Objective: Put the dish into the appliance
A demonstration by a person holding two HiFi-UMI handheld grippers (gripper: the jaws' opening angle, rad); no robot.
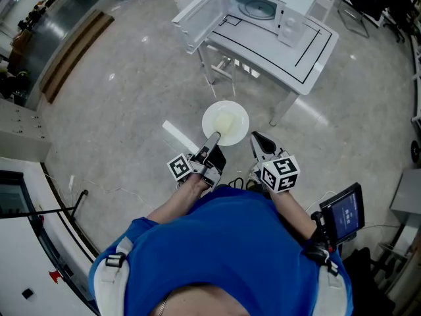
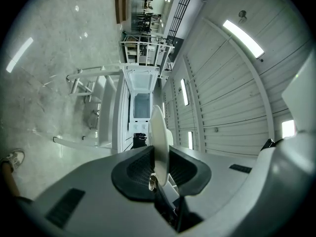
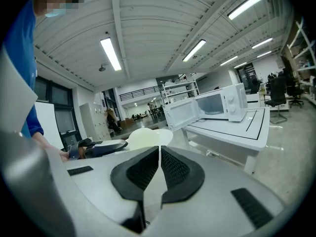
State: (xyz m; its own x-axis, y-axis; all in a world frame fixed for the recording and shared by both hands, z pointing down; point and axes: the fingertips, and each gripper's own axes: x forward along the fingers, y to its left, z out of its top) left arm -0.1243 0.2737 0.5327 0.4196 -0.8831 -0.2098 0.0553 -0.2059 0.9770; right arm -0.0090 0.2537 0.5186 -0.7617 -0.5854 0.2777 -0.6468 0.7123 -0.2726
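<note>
A grey polished floor [image 1: 112,130] stretches through a large hall lit by ceiling strips, and a person in a blue shirt stands on it with a gripper in each hand.

The left gripper [image 1: 214,139] is clamped on the dish [image 1: 225,123]. Its own view shows the two dark pads pressed on either side of the white rim, with the plate [image 2: 159,137] standing edge-on between them and rising away from the jaws. From the head view the dish hangs out in front of that gripper, held over the floor and resting on nothing.

The right gripper [image 1: 258,139] sits just beside it, on the far side of the plate from the left one. Its jaws are drawn together with only a thin seam between the pads and nothing caught in them. In its view the dish [image 3: 145,137] shows just beyond the jaw tips, apart from them.

Further ahead of both grippers stands a white table [image 1: 309,58], and on it the appliance, a white microwave [image 1: 253,5]. Its door [image 1: 200,15] is swung wide, and the round turntable inside looks bare.

So the pick-up appears done and the door already stands open. What remains, judging from this, is carrying the dish across the gap, which is well short of closed, sliding it level through the opening, setting it on the turntable and letting go.
</note>
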